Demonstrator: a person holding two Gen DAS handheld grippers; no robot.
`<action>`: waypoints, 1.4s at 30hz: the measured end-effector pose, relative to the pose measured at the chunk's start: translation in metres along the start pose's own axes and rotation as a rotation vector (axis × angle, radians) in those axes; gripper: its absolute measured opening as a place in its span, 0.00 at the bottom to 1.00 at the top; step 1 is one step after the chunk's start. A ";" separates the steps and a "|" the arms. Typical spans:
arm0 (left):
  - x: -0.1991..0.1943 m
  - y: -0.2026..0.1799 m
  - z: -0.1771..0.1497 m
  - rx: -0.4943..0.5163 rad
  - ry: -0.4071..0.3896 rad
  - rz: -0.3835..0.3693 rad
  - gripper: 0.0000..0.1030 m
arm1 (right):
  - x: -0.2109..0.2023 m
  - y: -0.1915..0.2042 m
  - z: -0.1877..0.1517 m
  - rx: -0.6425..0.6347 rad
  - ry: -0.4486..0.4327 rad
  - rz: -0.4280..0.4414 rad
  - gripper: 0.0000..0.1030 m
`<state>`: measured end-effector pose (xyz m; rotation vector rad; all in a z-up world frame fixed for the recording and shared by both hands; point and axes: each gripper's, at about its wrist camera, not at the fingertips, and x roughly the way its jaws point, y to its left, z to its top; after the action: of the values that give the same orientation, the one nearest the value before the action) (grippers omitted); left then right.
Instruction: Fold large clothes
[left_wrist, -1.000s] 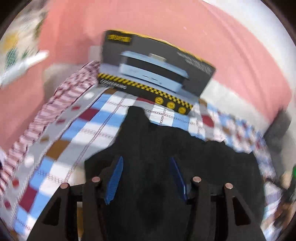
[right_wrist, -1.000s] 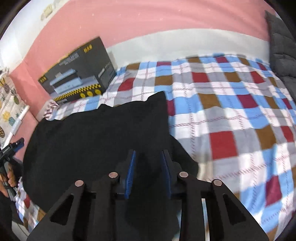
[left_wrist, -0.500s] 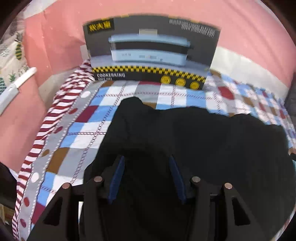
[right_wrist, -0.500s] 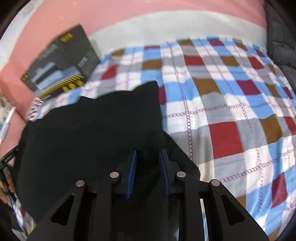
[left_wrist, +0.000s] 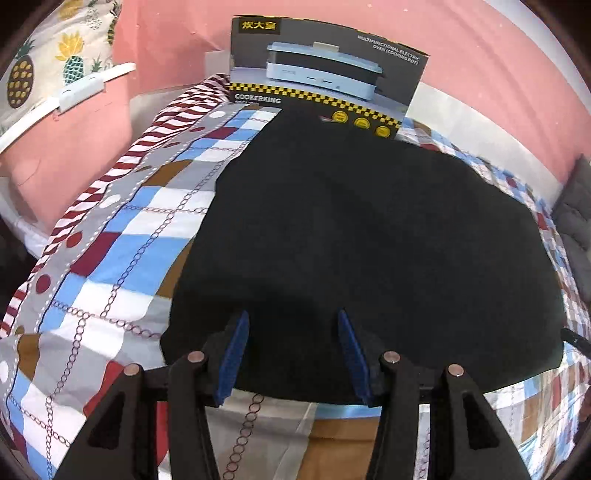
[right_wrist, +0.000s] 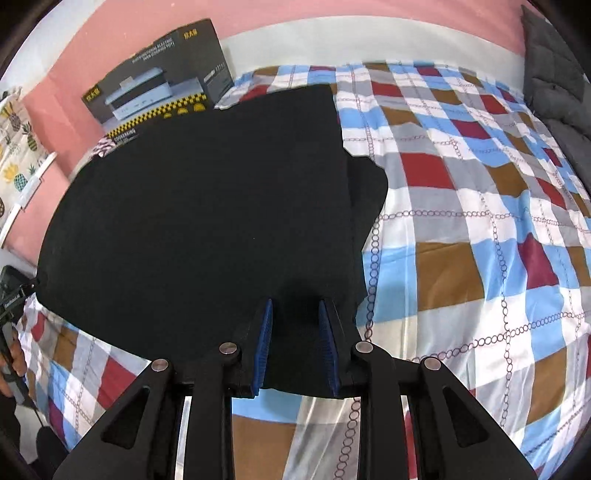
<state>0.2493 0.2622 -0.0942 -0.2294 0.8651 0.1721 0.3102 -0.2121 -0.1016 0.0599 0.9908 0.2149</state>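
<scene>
Pink walls are backing a checked bed (right_wrist: 461, 221) where the black garment (left_wrist: 369, 236) is lying spread. Left gripper (left_wrist: 291, 354) and right gripper (right_wrist: 295, 339) are each straddling its near hem, jaws apart; whether they are pinching cloth I cannot tell. Both should be gripping level corners and keeping the hem taut.

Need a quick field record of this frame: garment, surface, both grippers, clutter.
garment: black cloth garment, spread flat, near hem between both sets of jaws
surface: checked blue, red and brown bedsheet
left gripper: jaws apart, straddling hem; grip unclear
right gripper: jaws narrower, straddling hem; grip unclear
clutter: black cooker box at far edge of garment; grey cushion at far right
</scene>
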 end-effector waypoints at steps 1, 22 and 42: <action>-0.004 -0.002 0.000 0.000 0.002 0.009 0.51 | -0.004 0.001 0.000 -0.001 -0.002 -0.008 0.26; -0.168 -0.093 -0.094 0.084 -0.089 -0.003 0.63 | -0.151 0.057 -0.104 -0.080 -0.160 0.040 0.47; -0.198 -0.117 -0.150 0.066 -0.033 -0.019 0.63 | -0.182 0.082 -0.167 -0.145 -0.144 0.010 0.48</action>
<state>0.0415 0.0983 -0.0206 -0.1729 0.8346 0.1295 0.0622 -0.1775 -0.0317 -0.0519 0.8294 0.2875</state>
